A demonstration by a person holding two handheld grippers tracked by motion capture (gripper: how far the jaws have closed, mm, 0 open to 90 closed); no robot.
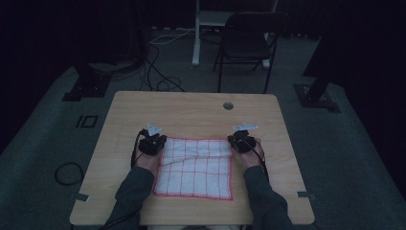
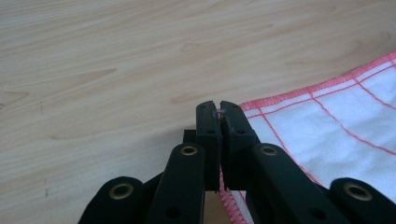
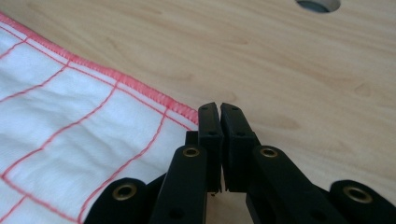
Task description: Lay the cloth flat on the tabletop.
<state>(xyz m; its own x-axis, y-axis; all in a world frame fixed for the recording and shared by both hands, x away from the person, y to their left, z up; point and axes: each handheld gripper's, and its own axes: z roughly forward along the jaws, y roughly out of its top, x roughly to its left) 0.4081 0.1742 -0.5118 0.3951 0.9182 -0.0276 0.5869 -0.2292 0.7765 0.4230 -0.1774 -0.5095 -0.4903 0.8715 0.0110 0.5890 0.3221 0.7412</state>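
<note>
White cloth (image 1: 195,167) with a red grid and red stitched hem lies spread on the wooden surface (image 1: 191,112), near-centre, its near edge close to the surface's near edge; a shallow fold ridge runs across its far third. Left hand-held gripper (image 1: 152,143) sits at the cloth's far-left corner: in the left gripper view (image 2: 218,108) its jaws are clenched on the corner, with red hem thread caught in the slit between the jaws and the hem running down under them. Right hand-held gripper (image 1: 242,140) sits at the far-right corner: in the right gripper view (image 3: 218,109) its jaws are pressed together with only a thin slit, and the cloth's (image 3: 70,130) hem runs into their left side; whether fabric is actually pinched there I cannot tell, the corner is hidden behind the jaws. The person's hands and dark sleeves come in from the near edge, one on each side of the cloth. Round cable hole (image 1: 228,105) sits in the surface on the far side, right of centre, well apart from the cloth. Beyond the surface, a dark folding chair (image 1: 248,40) stands on the grey floor, with loose cables (image 1: 158,72) to its left.
</note>
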